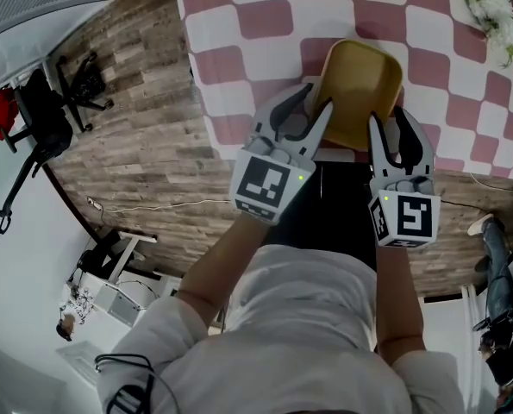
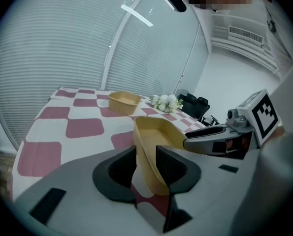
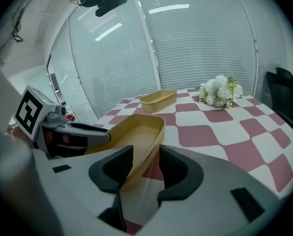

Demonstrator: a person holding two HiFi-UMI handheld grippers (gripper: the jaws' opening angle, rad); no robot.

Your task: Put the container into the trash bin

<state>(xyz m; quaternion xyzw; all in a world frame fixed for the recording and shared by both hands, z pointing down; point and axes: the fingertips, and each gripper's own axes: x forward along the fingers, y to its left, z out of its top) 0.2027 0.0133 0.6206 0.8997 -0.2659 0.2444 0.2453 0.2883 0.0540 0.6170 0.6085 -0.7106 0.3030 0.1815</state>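
Containers number two: yellow container (image 1: 359, 93) has its walls between jaws of left gripper (image 1: 315, 110), opening, and right gripper (image 1: 390, 123), apart; second container (image 2: 124, 102) sits near one flower bunch (image 3: 220, 91).

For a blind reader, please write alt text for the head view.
A left gripper and right gripper flank a tan oblong plastic-looking container at the edge of a pink-checked tablecloth. The left fingers, opening, have its wall between them.

White flower bouquet (image 1: 496, 11) is lying on pink-and-white checked tablecloth (image 1: 239, 20). Black office chair (image 1: 45, 119) is standing on wood-plank floor (image 1: 144, 153).
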